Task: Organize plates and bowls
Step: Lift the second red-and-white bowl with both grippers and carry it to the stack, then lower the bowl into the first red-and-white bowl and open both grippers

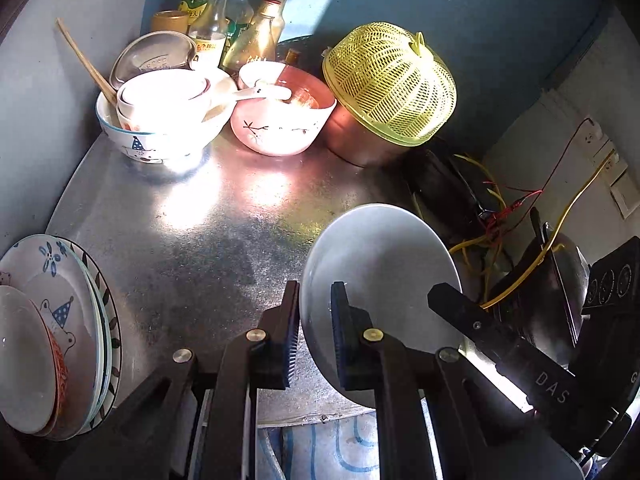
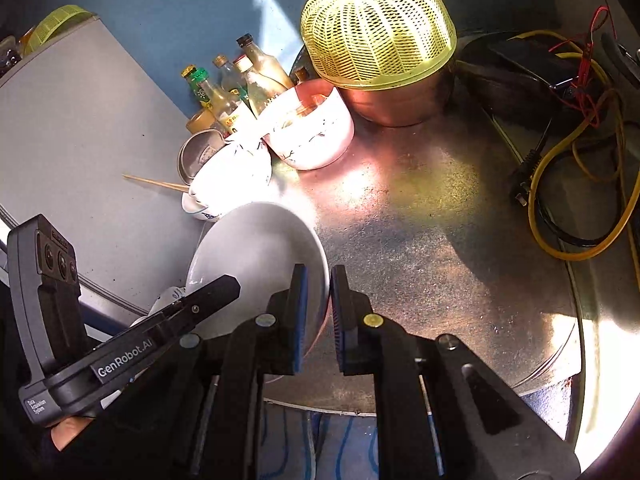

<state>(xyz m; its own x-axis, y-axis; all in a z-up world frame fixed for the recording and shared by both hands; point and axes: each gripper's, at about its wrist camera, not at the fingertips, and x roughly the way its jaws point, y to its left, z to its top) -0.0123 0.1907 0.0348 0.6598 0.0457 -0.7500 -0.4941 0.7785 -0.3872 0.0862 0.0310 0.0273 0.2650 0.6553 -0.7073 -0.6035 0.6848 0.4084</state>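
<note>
I have both claws, left gripper (image 1: 315,308) and right gripper (image 2: 319,296), clamped on opposite rims of the white plate (image 1: 380,264). It hangs tilted above the metal table (image 1: 208,232), well in front of the yellow basket (image 1: 390,88).

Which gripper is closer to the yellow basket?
Right, though not by much. Both the right gripper and the left gripper pinch the white plate near the table's front edge; the yellow basket sits far back, on the right gripper's side.

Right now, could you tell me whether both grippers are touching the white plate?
Touching: each wrist view shows its own gripper, left gripper and right gripper, clamped on the white plate's rim.
</note>
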